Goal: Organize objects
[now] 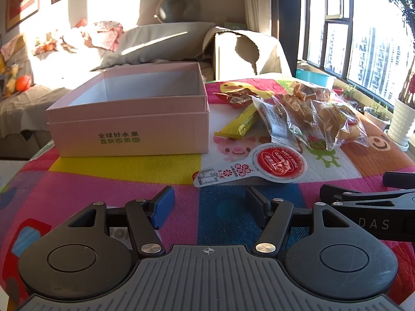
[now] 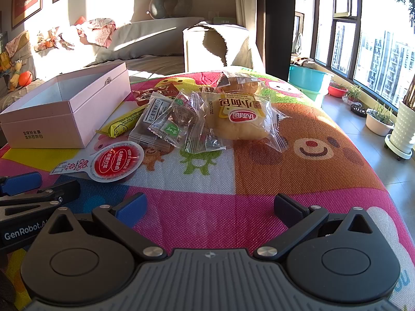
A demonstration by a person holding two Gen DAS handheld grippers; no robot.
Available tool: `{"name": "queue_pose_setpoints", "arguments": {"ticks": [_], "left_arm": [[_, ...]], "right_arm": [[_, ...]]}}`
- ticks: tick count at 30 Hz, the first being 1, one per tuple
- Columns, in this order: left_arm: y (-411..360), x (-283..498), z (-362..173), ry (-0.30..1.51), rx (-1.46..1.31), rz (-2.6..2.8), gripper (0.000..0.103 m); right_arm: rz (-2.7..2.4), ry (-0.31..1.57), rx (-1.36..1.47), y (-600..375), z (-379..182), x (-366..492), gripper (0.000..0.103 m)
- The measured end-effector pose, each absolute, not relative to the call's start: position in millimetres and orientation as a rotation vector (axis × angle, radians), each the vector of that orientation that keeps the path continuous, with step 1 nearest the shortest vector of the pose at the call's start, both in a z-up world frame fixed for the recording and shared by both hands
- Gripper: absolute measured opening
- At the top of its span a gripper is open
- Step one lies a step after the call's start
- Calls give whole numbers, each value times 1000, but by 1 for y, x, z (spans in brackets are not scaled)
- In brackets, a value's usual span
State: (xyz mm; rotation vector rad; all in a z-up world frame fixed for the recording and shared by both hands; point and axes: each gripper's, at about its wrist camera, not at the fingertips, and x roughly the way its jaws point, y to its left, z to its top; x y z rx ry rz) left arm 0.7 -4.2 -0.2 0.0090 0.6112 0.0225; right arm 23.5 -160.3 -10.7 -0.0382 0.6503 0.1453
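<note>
An open, empty pink box stands on the colourful mat; it also shows in the right wrist view. Right of it lies a heap of wrapped snacks: a yellow bar, a bread bun in clear wrap, a small pastry packet, and a round red-lidded cup nearest me. My left gripper is open and empty, just short of the cup. My right gripper is open and empty, short of the heap.
The mat covers a table whose right edge drops to a tiled floor with plant pots and a teal tub. A sofa with cushions stands behind the table.
</note>
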Motion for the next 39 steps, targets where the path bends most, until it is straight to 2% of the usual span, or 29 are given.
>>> {"name": "queue_pose_setpoints", "arguments": {"ticks": [39], "left_arm": [[-4,2,-1,610,14,26,67]], "right_arm": [[157,649,-35,-163,-11,24,103]]}}
